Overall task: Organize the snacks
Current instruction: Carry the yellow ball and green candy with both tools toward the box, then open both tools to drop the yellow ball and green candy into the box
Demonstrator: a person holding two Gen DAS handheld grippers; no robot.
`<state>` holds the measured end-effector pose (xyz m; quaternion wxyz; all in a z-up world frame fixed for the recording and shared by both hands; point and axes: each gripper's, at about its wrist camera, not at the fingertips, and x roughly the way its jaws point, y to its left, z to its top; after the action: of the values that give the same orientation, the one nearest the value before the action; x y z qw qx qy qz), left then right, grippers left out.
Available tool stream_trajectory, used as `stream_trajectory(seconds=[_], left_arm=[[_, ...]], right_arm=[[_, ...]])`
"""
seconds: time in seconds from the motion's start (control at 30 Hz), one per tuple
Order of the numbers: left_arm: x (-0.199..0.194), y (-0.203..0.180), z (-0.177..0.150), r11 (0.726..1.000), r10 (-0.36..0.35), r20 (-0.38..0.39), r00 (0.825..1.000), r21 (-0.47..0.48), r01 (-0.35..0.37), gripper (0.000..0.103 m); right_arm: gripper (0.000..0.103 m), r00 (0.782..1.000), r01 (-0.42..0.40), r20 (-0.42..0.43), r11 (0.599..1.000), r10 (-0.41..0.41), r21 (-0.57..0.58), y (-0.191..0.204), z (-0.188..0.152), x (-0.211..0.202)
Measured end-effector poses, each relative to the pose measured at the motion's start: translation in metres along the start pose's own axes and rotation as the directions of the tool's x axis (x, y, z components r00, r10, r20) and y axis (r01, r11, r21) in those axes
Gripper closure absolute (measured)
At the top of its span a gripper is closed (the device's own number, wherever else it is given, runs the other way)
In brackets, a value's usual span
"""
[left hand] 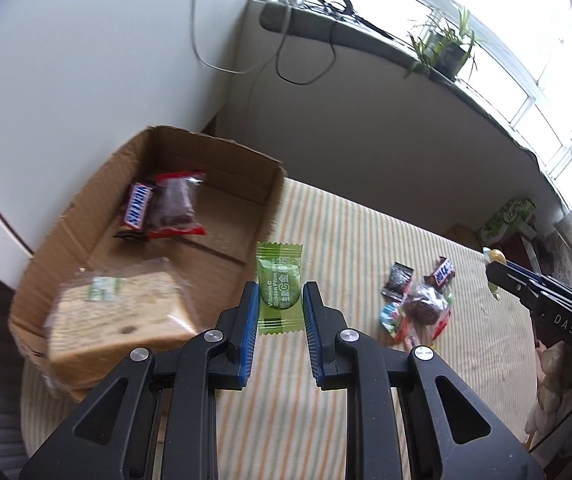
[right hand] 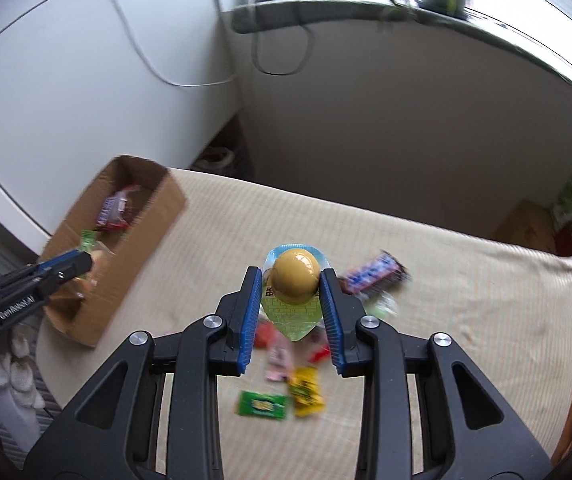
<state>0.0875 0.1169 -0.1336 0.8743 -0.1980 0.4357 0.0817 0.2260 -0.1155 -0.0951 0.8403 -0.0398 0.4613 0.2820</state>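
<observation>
Left hand-held gripper (left hand: 277,308) clamps green sachet (left hand: 279,288), right hand-held gripper (right hand: 289,288) clamps egg pack (right hand: 294,294); round egg may slip before box (right hand: 126,240) at 10 o'clock

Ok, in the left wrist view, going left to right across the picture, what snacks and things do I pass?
Wrapped cake slice in the cardboard box → Snickers bar → green candy packet held in the left gripper → loose snack pile on the striped cloth → right gripper.
</observation>
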Motion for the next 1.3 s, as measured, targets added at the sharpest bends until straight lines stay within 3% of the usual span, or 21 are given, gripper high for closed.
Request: stream_trajectory(seconds=[0.4,0.63,0.93,1.3], left_arm=[[-0.015,0.051,0.012,0.997,0.055,0.03,0.998,-0.064,-0.053,0.083],[-0.017,0.077,0.014,0.992,0.082,0.034,0.996,-0.102,-0.078,0.083],[-0.019,0.093,0.014,0.99,0.097,0.034,0.995,-0.109,-0.092,0.082],[-0.017,0.102,0.016,0.989,0.1,0.025,0.995,-0.115,-0.096,0.082]], right_arm=[[0.072,0.993,-0.118,-0.02,0.984,0.117,-0.134,0.095,0.036,0.034],[0.072,0.989,-0.148,-0.032,0.97,0.145,-0.193,0.143,0.05,0.048],[0.072,0.984,-0.176,-0.057,0.959,0.168,-0.222,0.182,0.059,0.065],[0.072,0.975,-0.218,-0.088,0.949,0.203,-0.227,0.2,0.064,0.084]])
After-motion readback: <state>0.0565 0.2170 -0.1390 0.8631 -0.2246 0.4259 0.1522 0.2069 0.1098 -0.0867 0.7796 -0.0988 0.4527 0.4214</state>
